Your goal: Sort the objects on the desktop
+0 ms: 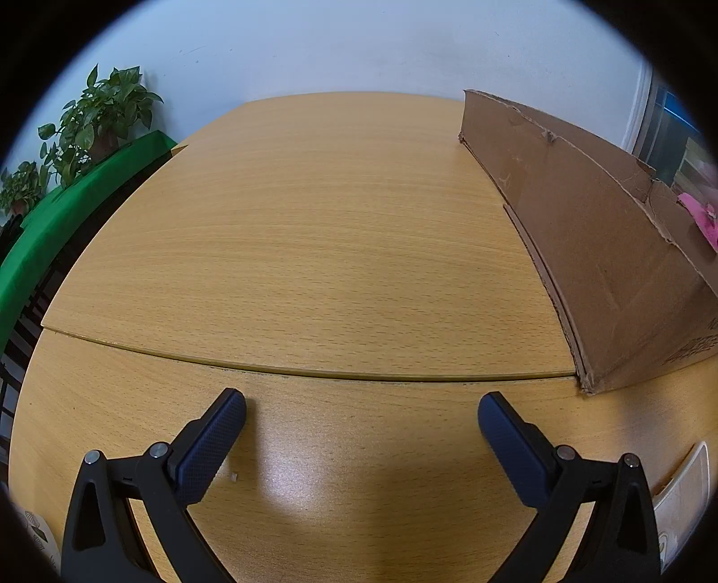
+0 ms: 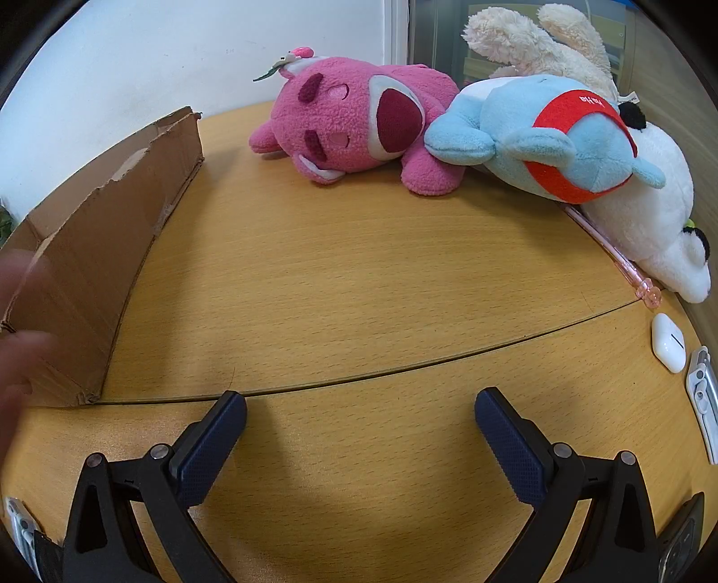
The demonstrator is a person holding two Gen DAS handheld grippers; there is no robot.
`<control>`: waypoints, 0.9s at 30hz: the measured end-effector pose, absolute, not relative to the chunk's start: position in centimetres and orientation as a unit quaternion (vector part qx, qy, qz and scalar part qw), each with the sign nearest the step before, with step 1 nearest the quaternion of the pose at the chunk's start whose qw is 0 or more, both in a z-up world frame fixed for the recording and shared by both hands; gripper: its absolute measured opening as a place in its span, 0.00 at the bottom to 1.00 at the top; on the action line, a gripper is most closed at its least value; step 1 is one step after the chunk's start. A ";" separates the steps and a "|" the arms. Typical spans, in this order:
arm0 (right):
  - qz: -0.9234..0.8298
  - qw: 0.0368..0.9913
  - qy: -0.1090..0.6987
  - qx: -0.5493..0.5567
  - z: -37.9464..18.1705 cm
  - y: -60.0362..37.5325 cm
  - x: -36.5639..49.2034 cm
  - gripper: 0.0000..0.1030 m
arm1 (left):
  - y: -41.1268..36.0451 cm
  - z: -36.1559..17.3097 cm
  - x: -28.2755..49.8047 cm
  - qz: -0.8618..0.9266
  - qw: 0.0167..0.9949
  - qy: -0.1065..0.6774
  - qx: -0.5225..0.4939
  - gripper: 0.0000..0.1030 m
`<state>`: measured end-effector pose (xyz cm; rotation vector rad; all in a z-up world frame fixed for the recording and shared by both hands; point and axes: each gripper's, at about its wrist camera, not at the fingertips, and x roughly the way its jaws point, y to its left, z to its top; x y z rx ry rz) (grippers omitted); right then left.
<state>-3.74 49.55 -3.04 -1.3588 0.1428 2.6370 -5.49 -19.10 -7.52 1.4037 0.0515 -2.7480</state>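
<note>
My left gripper [image 1: 361, 412] stands open over the bare wooden desk [image 1: 314, 233], with a cardboard box [image 1: 592, 251] to its right. My right gripper [image 2: 359, 410] is open too, nothing between its fingers. Ahead of it lie a pink plush bear [image 2: 354, 121], a light-blue plush with a red band [image 2: 552, 139], a white plush [image 2: 655, 224] and a cream plush [image 2: 534, 40]. A pink pen [image 2: 615, 255] pokes out from under the white plush. A white earbud case [image 2: 668, 343] rests at the right edge. The same cardboard box [image 2: 98, 251] stands to the left.
A blurred hand [image 2: 18, 323] shows at the left edge of the right wrist view. A white clip-like object [image 2: 704, 403] lies at the far right, and a dark device [image 2: 682, 542] at the bottom right. Potted plants [image 1: 98, 121] and a green cloth [image 1: 67, 215] sit beyond the desk's left side.
</note>
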 end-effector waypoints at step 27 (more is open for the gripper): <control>0.885 0.084 0.047 -0.456 -3.0 49.7 -3.8 1.00 | -19.0 -7.7 -5.5 -0.890 0.034 0.020 0.454 1.00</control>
